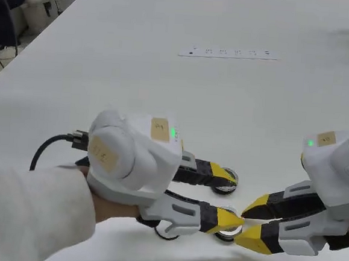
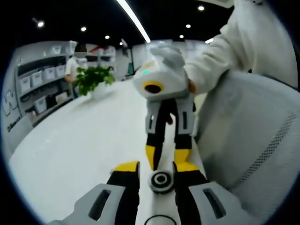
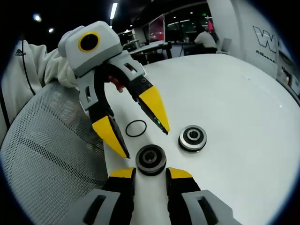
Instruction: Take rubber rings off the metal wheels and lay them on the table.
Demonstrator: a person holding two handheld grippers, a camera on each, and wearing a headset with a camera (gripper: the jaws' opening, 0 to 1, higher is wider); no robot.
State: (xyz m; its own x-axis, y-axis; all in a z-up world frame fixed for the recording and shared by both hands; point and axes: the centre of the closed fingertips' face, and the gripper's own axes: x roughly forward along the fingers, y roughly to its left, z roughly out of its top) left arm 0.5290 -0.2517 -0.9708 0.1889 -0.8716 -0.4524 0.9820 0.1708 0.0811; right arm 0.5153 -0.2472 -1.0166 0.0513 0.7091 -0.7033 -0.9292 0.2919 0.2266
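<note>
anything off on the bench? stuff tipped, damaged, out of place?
Nothing stands out. The near metal wheel and the far metal wheel both lie flat on the white table. One loose rubber ring lies flat beside them, unbroken as far as the right gripper view shows. No spill or damage visible.

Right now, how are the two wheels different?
The near wheel has a dark rim; the far wheel has a shiny silver rim. The near wheel sits between the tips of the right gripper and the left gripper; the far wheel lies off to the side. Both are round and lie flat on the table.
</note>
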